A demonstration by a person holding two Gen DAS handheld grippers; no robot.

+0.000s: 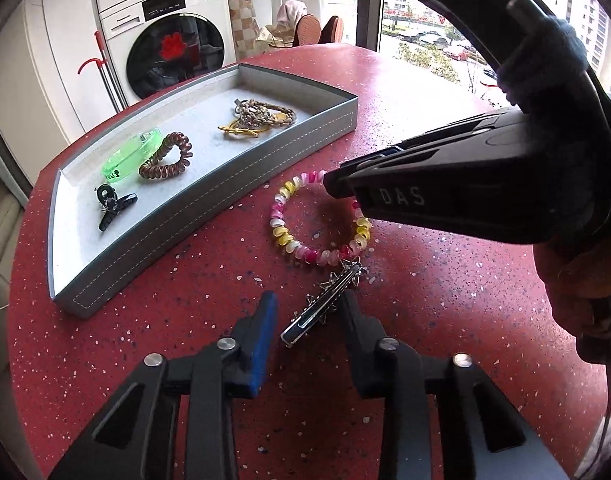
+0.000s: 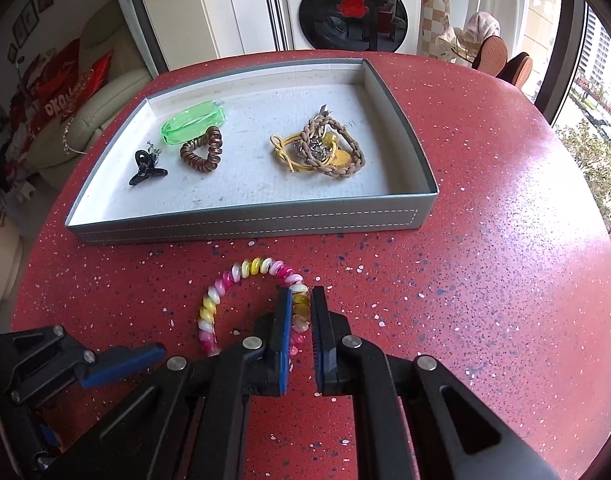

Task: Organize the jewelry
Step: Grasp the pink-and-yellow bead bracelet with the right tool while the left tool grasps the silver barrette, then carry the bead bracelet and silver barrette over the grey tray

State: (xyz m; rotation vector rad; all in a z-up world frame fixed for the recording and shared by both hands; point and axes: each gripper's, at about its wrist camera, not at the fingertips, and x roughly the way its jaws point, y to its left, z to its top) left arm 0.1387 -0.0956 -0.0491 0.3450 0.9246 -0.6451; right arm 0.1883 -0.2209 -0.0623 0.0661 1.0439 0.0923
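A pink, yellow and white spiral hair tie (image 1: 283,232) (image 2: 221,286) lies on the red table beside the grey tray (image 1: 209,200) (image 2: 245,222). My right gripper (image 2: 301,306) (image 1: 335,184) is shut on the tie's right side, on the table. My left gripper (image 1: 309,304) is open around a silver and black star hair clip (image 1: 325,298) lying on the table; one finger (image 2: 121,362) shows in the right wrist view. In the tray lie a green bangle (image 2: 193,122), a brown spiral tie (image 2: 201,152), a black claw clip (image 2: 145,170) and braided and yellow cords (image 2: 321,148).
The round red speckled table (image 2: 485,240) drops off on all sides. A washing machine (image 2: 353,4) and cabinets stand behind, a window at the right, a sofa (image 2: 89,120) at the left.
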